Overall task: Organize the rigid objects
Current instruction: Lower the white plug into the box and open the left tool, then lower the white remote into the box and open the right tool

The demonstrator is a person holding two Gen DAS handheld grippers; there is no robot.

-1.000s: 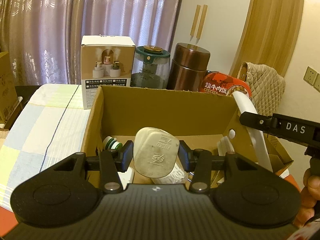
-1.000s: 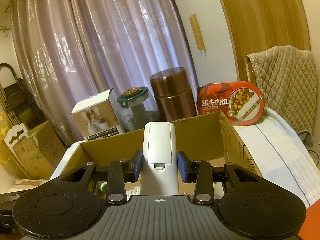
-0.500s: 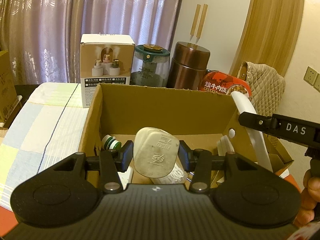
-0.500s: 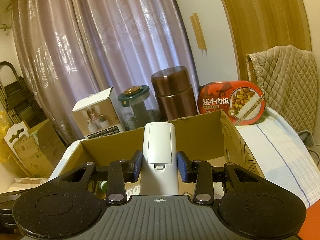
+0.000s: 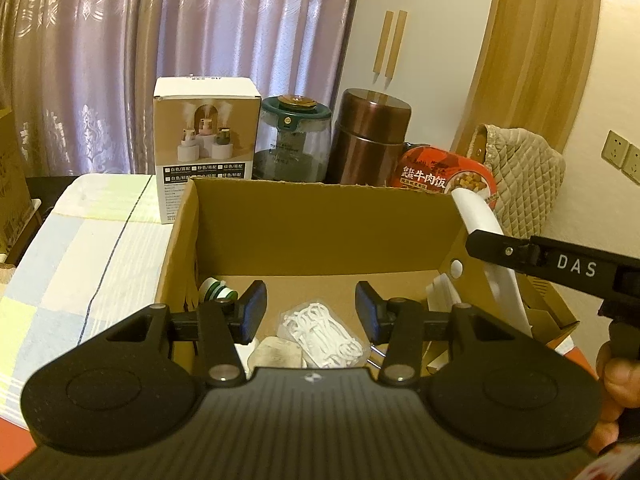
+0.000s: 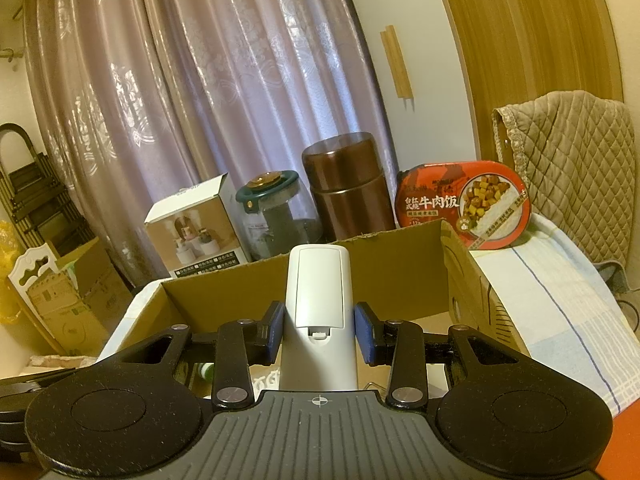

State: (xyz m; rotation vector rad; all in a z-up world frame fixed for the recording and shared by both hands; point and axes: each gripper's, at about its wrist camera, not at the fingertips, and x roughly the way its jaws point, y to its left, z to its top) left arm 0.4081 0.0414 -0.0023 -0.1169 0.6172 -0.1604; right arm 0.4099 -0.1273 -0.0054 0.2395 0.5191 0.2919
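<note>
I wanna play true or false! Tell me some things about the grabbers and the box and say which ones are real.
1. The left gripper is squeezing a plug. False: its jaws are open and empty; the plug lies in the cardboard box.
2. The right gripper holds a white remote. True.
3. A bag of white floss picks lies in the box. True.
4. The brown canister is inside the box. False: it stands behind it.
5. The meal bowl is blue. False: red.

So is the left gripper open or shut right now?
Open. The left gripper has its pads apart with nothing between them; the plug lies below in the cardboard box.
</note>
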